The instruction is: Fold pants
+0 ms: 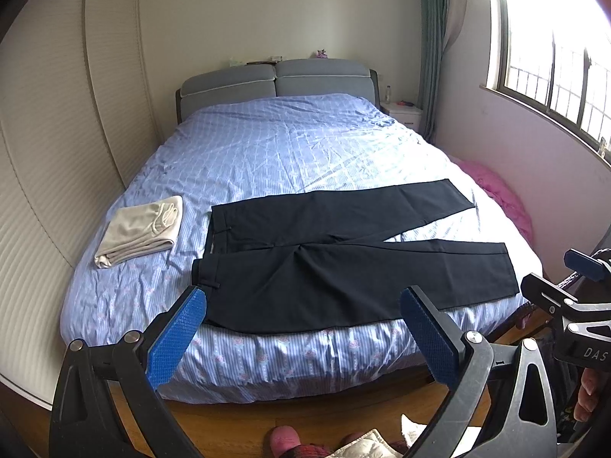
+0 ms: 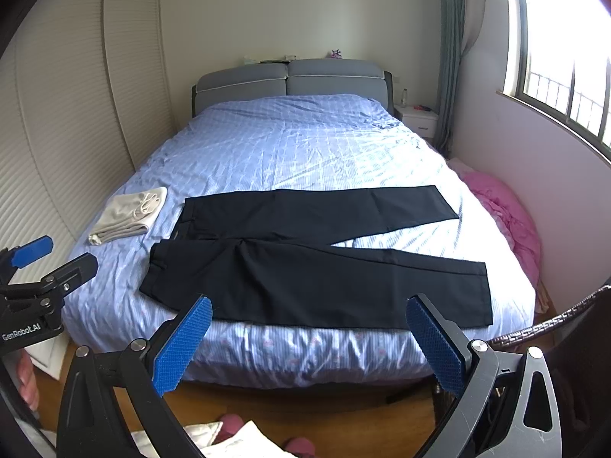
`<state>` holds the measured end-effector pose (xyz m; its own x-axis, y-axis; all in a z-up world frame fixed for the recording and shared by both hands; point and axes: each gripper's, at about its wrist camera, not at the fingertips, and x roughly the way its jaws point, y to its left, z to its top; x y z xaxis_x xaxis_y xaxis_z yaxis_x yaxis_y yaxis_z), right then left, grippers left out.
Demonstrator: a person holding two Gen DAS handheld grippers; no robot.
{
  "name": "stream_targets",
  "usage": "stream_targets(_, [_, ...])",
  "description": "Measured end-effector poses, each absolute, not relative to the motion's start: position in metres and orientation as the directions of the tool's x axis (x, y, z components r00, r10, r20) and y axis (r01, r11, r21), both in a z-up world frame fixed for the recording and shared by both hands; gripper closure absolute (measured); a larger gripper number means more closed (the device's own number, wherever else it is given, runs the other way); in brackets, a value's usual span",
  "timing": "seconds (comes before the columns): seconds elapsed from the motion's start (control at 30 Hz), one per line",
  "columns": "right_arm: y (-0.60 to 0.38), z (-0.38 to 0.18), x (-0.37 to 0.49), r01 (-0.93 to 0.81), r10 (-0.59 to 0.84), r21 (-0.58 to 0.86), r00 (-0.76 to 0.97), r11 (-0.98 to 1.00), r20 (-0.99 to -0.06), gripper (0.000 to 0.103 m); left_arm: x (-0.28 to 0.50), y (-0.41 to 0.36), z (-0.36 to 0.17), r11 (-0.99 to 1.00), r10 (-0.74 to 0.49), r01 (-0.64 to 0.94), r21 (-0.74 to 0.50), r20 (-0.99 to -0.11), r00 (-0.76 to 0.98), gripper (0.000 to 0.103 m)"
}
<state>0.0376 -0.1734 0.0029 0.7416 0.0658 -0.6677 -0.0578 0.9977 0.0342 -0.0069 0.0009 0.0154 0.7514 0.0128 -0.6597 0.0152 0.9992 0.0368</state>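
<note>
- Towel, beige and folded, lies on the left part of the bed.
- Left gripper hangs spread wide, holding nothing.
- Pants lie flat near the bed's foot, legs pointing right.
- Right gripper gapes too, empty.

Daylight came in through the window at the right and blew out to plain white in the upper right corner of both views. It fell across the right half of the bed, where the blue sheet shone pale and glossy, while the left edge stayed duller. Shadows were soft. The fisheye lenses bowed the wardrobe and walls strongly, and dark vignetting closed the corners. Focus was fairly sharp throughout.
</note>
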Motion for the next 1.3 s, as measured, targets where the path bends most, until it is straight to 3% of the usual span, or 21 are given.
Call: stream_targets(1.3, [-0.1708, 0.0023, 0.0387, -0.058, 0.062, 0.028, 0.751, 0.998, -0.658, 0.000, -0.0025, -0.0007, 0.0131, 1.000, 0.011, 0.010, 0.027, -0.666, 0.746, 0.000])
